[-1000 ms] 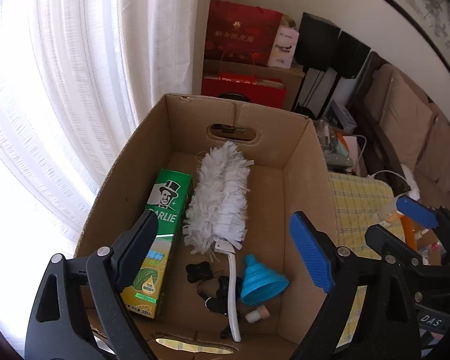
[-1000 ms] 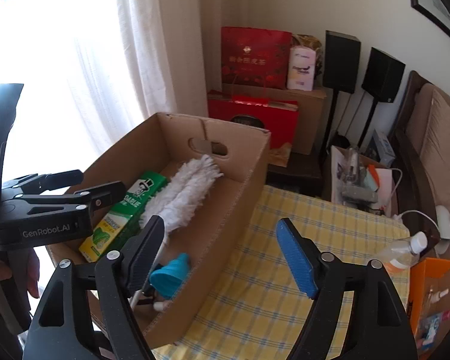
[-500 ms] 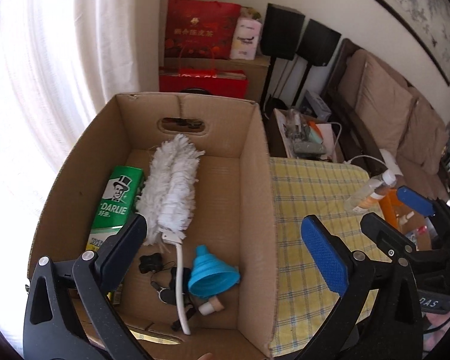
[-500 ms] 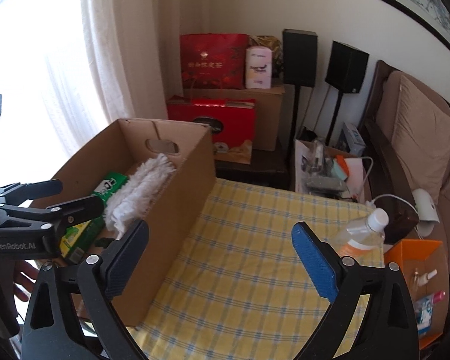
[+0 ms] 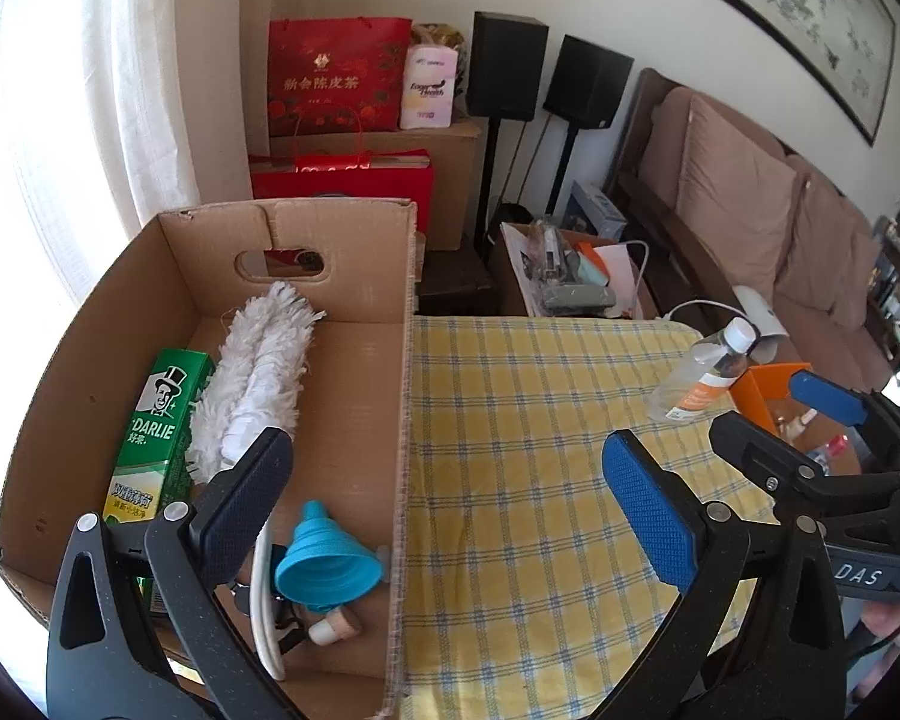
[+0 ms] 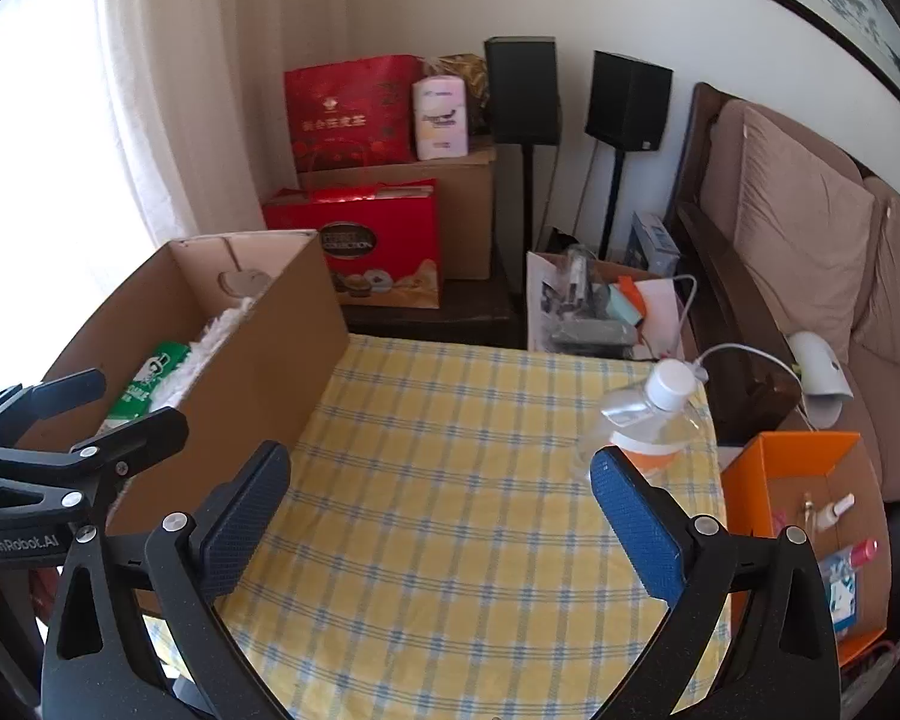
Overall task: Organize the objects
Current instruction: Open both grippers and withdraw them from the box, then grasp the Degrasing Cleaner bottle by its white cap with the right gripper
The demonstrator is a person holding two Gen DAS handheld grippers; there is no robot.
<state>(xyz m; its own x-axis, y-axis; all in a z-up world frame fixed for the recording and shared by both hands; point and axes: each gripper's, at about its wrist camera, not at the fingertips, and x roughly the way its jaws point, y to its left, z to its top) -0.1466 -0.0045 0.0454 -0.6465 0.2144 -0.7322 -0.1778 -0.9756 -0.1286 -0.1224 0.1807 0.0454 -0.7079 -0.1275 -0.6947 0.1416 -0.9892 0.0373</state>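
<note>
We are holding both the left gripper (image 5: 447,483) and the right gripper (image 6: 438,495) empty, fingers spread wide — the clear bottle (image 6: 648,414) is lying on the checked surface (image 6: 450,480) just beyond the right one's far finger — its cap pointing away — nearer that hand.

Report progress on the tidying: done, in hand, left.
Done: toothpaste box, white duster and blue funnel lie in the cardboard box. In hand: nothing; left gripper and right gripper are open. Left: clear bottle lying on the tablecloth.
</note>
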